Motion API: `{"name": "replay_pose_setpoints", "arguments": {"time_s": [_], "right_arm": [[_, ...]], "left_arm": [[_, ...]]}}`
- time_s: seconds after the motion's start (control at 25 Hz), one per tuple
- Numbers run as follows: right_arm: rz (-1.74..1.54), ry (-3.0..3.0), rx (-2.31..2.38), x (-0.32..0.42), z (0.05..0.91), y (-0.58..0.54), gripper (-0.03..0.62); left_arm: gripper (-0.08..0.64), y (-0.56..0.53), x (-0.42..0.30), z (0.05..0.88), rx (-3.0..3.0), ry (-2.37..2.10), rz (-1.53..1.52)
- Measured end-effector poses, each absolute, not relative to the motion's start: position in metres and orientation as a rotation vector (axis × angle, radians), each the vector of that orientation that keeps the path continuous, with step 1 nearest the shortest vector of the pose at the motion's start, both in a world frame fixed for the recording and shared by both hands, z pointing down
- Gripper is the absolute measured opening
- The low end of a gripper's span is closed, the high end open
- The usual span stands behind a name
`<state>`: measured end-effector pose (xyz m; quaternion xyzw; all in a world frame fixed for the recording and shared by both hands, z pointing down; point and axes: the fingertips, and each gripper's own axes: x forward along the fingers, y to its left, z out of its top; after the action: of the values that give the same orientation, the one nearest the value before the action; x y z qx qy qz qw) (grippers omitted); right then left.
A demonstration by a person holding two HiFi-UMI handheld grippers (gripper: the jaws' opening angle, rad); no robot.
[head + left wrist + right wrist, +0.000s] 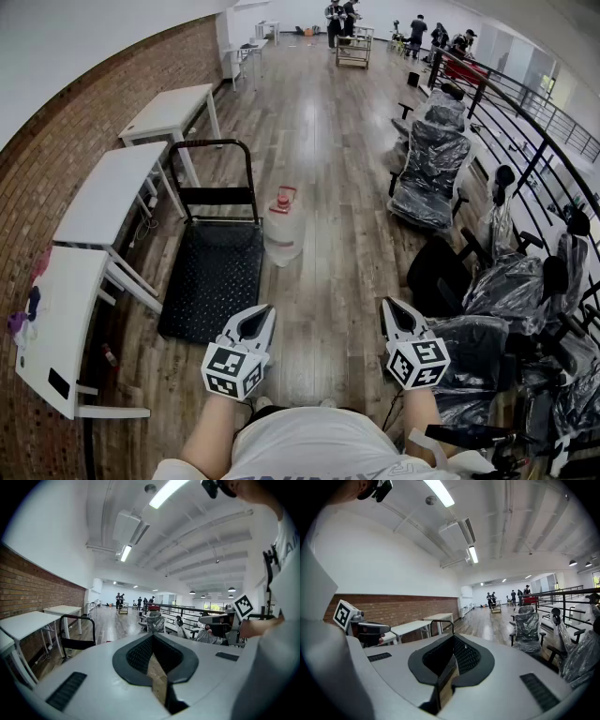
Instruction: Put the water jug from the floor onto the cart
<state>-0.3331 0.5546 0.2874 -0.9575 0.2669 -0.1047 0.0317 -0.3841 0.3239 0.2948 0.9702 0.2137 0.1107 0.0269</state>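
The water jug [283,232], clear with a red cap, stands upright on the wooden floor just right of the cart's far end. The black platform cart [214,272] lies flat ahead at left, its handle [214,178] upright at the far end. My left gripper [259,317] is held near my body, short of the cart's near right corner, jaws together and empty. My right gripper [396,312] is level with it to the right, also shut and empty. Both are well short of the jug. The left gripper view shows its jaws [152,637] closed and the cart handle [77,630]; the jug is hidden there.
White tables [108,192] line the brick wall at left. Office chairs wrapped in plastic [431,169] crowd the right side along a black railing [525,131]. People [342,14] stand far down the hall. Bare wood floor lies between me and the jug.
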Motion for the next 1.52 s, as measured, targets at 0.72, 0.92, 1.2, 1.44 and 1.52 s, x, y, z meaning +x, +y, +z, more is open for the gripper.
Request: {"name": "replay_pose_setpoints", "arguments": {"time_s": [0.72, 0.92, 1.2, 1.44, 1.52], "right_arm": [[-0.440, 0.872, -2.876, -0.296, 0.338, 0.594, 0.003], [-0.484, 0.816, -2.913, -0.264, 0.344, 0.605, 0.003], [-0.515, 0.773, -2.949, -0.193, 0.344, 0.575, 0.003], [-0.534, 0.810, -2.954, -0.133, 0.341, 0.513, 0.003], [-0.526, 0.818, -2.963, -0.111, 0.337, 0.491, 0.003]], "left_arm": [[0.000, 0.326, -0.352, 0.312, 3.036, 0.483, 0.438], [0.000, 0.312, -0.306, 0.319, 3.021, 0.468, 0.427], [0.000, 0.274, -0.226, 0.327, 2.979, 0.477, 0.402], [0.000, 0.216, -0.169, 0.338, 2.939, 0.437, 0.416], [0.000, 0.189, -0.148, 0.338, 2.928, 0.412, 0.407]]}}
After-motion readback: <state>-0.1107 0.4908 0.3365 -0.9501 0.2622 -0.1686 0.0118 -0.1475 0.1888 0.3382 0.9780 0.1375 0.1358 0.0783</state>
